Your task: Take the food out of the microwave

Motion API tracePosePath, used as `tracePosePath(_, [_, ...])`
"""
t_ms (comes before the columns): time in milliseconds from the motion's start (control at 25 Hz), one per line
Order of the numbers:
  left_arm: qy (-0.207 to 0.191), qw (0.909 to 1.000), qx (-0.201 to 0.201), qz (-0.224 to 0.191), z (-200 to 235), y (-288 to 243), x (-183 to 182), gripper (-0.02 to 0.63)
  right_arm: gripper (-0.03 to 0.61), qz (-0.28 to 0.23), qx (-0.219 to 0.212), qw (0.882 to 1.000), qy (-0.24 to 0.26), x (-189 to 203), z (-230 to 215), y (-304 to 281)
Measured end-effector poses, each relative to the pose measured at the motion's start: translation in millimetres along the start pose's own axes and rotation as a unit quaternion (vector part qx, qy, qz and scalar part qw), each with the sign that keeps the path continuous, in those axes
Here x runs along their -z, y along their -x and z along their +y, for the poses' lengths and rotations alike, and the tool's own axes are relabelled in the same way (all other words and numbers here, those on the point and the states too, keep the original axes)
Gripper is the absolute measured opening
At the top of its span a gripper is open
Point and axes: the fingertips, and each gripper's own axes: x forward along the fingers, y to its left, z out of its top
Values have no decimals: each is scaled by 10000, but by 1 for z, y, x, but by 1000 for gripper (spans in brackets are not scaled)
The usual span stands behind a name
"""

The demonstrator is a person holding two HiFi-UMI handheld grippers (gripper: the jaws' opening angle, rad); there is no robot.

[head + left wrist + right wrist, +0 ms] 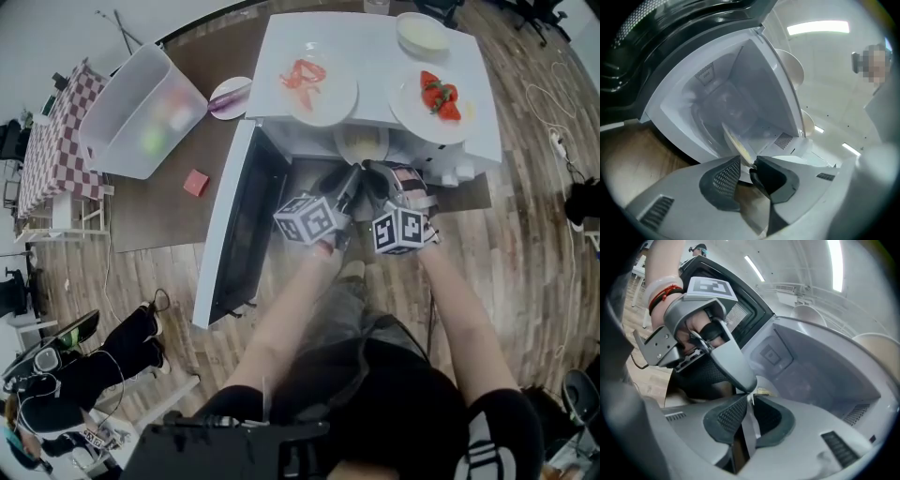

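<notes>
Head view: both grippers at the mouth of the open microwave [375,56], with the plate of yellow food [361,143] just ahead of their tips. Step in hand: taking hold of the plate.

Left gripper view: left gripper [751,171] has its jaws wide apart, the plate's rim between the tips and unpressed. Cavity label [705,74] illegible.

Right gripper view: right gripper [749,401] is nearly closed, pinching the rim. Next move, as judged: the left clamps, then both draw the plate out level

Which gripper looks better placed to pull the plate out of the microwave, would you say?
Right: the right gripper seems closed on the rim of the plate, while the left gripper has its jaws open beside it.
</notes>
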Motion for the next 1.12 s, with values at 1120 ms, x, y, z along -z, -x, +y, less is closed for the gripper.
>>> tracePosePath(1120, [974,9952,10,19,12,-1,6,83,115,-371,-325,8982,-4368,27,-5,32])
